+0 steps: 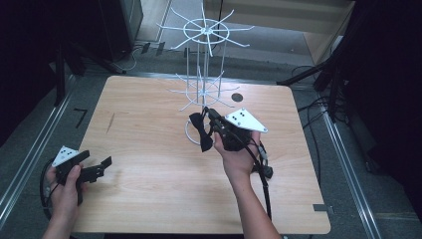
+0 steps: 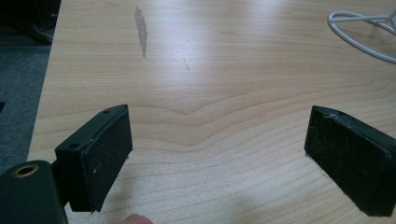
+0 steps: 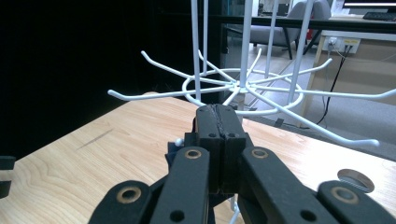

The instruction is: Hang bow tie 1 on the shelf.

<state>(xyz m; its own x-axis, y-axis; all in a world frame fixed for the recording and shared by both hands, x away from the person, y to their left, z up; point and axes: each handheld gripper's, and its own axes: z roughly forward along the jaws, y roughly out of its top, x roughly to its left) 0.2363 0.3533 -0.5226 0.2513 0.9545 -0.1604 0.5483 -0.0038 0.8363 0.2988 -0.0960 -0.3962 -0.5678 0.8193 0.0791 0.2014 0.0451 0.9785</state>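
Note:
A white wire rack (image 1: 203, 33) with two tiers of hooks stands at the far middle of the wooden table (image 1: 149, 149). My right gripper (image 1: 210, 115) is just in front of the rack's base, pointing toward it. It is shut, and a black bow tie (image 1: 201, 131) hangs from its tips. In the right gripper view the pressed-together jaws (image 3: 220, 112) sit just below the lower hook ring (image 3: 243, 86), with dark fabric (image 3: 173, 151) under them. My left gripper (image 1: 102, 167) rests at the near left of the table, open and holding nothing (image 2: 219, 144).
A round hole (image 1: 237, 97) is in the table right of the rack. The rack's base ring (image 2: 359, 37) curves in at the left gripper view's top right. A grey smear (image 2: 140, 30) marks the wood. Cables and dark stands surround the table on the floor.

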